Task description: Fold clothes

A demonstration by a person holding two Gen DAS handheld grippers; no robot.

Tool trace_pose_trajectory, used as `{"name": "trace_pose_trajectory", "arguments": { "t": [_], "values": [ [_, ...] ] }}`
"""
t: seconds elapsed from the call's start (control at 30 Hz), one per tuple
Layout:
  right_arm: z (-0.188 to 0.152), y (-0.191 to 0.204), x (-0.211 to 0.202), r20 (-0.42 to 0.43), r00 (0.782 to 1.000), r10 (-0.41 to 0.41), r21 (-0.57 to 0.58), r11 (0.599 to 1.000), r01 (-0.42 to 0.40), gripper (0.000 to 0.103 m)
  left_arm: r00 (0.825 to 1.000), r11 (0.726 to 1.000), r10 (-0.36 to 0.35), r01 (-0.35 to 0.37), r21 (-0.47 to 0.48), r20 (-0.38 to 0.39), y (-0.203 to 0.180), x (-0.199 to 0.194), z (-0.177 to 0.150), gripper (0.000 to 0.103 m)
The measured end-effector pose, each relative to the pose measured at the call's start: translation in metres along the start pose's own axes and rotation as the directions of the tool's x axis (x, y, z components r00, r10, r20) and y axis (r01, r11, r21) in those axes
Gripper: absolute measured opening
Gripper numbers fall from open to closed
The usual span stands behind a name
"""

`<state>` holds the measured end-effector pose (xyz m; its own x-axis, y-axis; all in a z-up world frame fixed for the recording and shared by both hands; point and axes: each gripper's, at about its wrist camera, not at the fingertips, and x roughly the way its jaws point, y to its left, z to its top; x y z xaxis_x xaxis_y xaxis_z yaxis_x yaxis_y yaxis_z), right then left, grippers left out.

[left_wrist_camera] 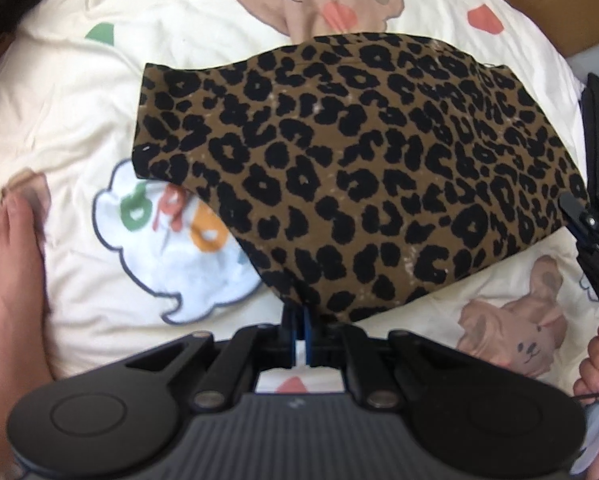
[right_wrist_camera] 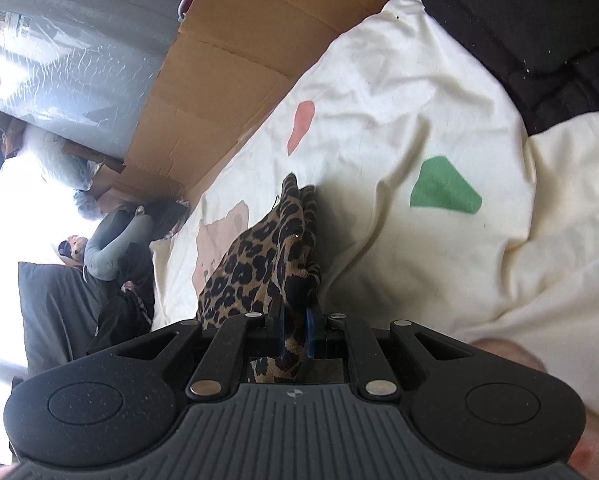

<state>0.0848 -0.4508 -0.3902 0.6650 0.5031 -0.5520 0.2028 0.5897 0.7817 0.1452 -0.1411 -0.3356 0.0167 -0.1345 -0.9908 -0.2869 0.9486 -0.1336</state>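
- Left claw (left_wrist_camera: 299,320) pinches the near edge of the leopard cloth (left_wrist_camera: 351,168), jaws nearly together.
- Right claw (right_wrist_camera: 295,320) grips a bunched corner.
- Left view alone shows the cloth spread on the bed (left_wrist_camera: 79,92).
- Right view alone shows cardboard (right_wrist_camera: 235,64) beside the bed.

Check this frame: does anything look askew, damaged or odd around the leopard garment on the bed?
Nothing damaged. The leopard garment lies skewed on the bedsheet, pinched at its near edge by the left gripper and at its side by the right gripper. A bare foot rests on the sheet nearby.
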Motion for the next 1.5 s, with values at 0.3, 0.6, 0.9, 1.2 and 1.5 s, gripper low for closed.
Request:
{"name": "trace_pose_trajectory", "arguments": {
  "t": [0.3, 0.6, 0.9, 1.2, 1.5],
  "values": [
    [0.015, -0.006, -0.001, 0.017, 1.0, -0.005, 0.01, 1.0, 0.005, 0.008, 0.998, 0.99, -0.065, 0.066, -0.121, 0.016, -0.001, 0.006, -0.028, 0.004],
    [0.035, -0.006, -0.003, 0.043, 0.999, -0.015, -0.017, 1.0, 0.016, 0.008, 0.992, 0.972, -0.123, 0.128, -0.195, 0.036, -0.012, 0.012, -0.054, 0.004],
    [0.049, -0.009, 0.0, 0.061, 0.998, -0.031, -0.01, 0.999, 0.032, 0.007, 0.983, 0.936, -0.176, 0.185, -0.3, 0.059, -0.023, 0.017, -0.075, 0.004],
    [0.054, -0.02, 0.001, 0.07, 0.996, -0.062, 0.011, 0.998, 0.062, 0.007, 0.963, 0.892, -0.251, 0.27, -0.362, 0.099, -0.021, 0.038, -0.096, 0.004],
    [0.05, -0.031, 0.007, 0.061, 0.992, -0.11, 0.008, 0.994, 0.11, 0.008, 0.965, 0.881, -0.256, 0.258, -0.396, 0.06, -0.015, 0.054, -0.108, 0.005]
  ]
}}
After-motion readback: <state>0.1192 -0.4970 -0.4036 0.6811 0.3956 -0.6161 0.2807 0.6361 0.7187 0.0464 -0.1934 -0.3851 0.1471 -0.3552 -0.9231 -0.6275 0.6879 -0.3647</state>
